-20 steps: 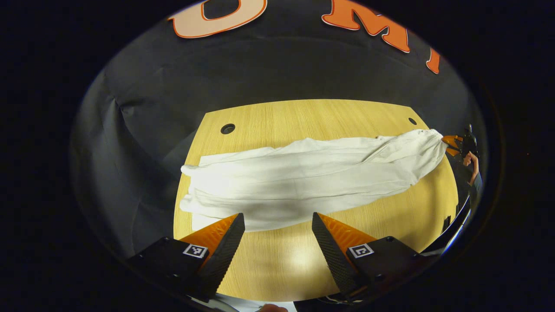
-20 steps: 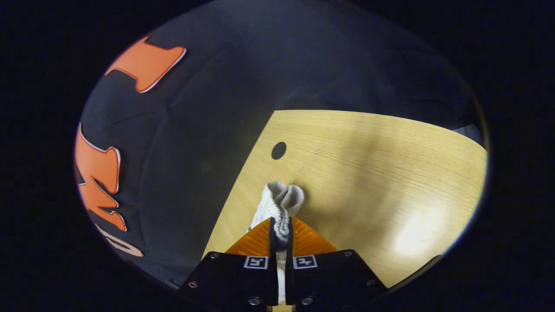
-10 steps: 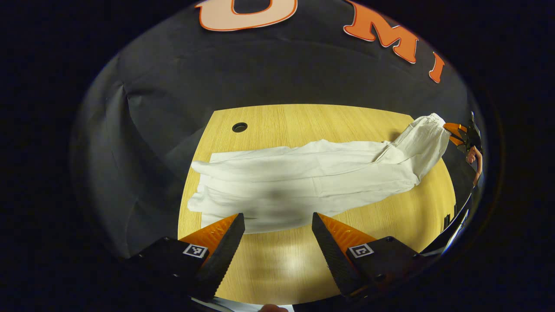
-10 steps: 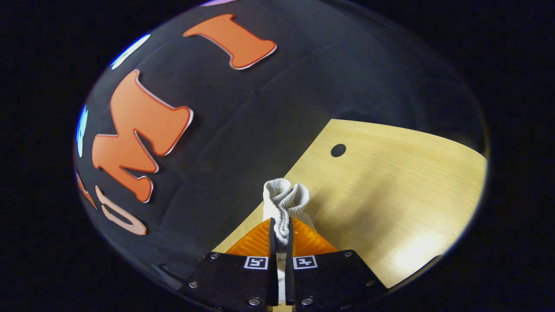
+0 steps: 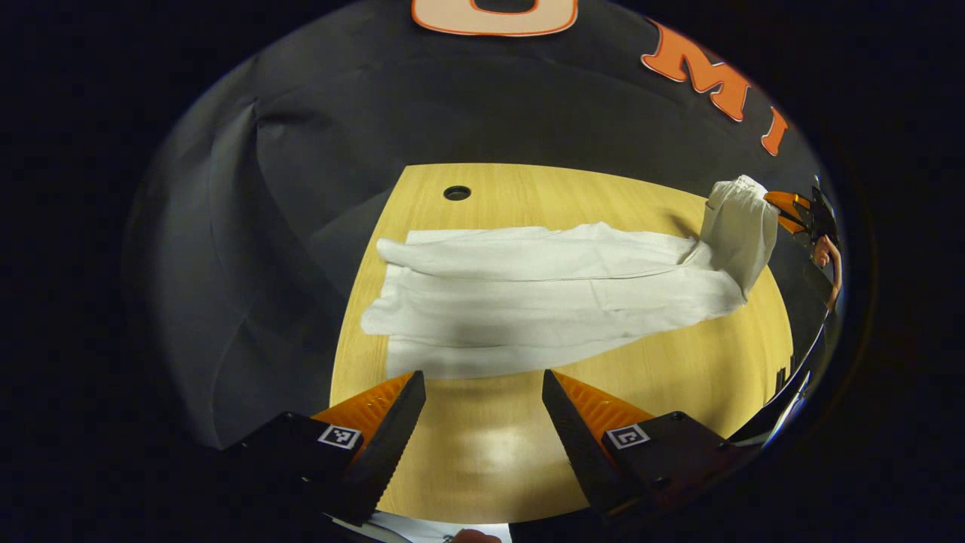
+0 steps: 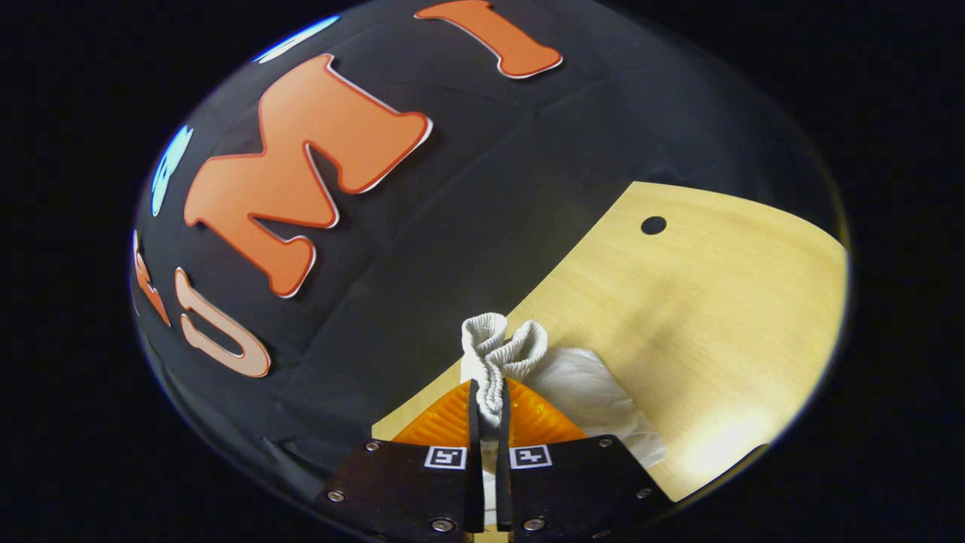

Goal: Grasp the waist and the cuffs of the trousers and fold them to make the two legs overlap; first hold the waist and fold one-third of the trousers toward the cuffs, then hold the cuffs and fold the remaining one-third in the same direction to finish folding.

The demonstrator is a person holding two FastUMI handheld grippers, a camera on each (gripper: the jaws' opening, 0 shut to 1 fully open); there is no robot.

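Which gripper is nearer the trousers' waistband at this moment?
Right. The right gripper is clamped on the bunched waistband, lifting it off the table. The left gripper hangs open near the cuffs, gripping nothing.

My left gripper view: raised above near edge of table point(image 5: 701, 377), facing across toward booth wall, whole tabletop in frame. My right gripper view: close over table point(image 6: 724, 317) end, tilted mostly at wall. Shared: tabletop, wall.
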